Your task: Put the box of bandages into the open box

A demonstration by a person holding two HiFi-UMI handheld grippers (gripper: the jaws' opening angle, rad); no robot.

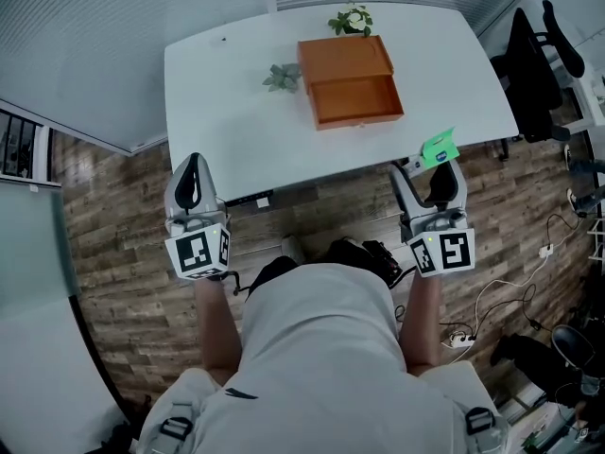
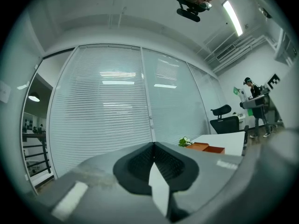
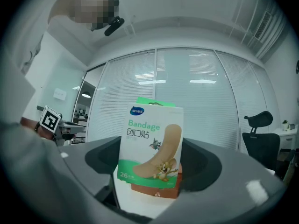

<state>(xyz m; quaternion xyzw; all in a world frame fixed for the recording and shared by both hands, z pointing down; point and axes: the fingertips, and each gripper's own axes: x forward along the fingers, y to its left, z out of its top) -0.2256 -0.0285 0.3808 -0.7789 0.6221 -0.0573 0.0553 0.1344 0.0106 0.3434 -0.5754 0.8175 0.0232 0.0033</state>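
Note:
The box of bandages (image 3: 150,146) is white and green with a plaster pictured on it; my right gripper (image 3: 149,171) is shut on it and holds it upright. In the head view the same green box (image 1: 439,149) sticks out above my right gripper (image 1: 430,180), just off the table's near right edge. An orange open box (image 1: 350,81) with its lid tipped back rests on the far middle of the white table (image 1: 236,112). My left gripper (image 1: 194,185) hangs below the table's near left edge, jaws shut on nothing; its own view shows the shut pads (image 2: 156,164).
Two small potted plants (image 1: 351,20) (image 1: 283,78) stand beside the orange box. A black office chair (image 1: 534,60) sits right of the table. Cables and a power strip (image 1: 463,339) lie on the wood floor at the right. A glass wall with blinds (image 2: 117,111) runs behind.

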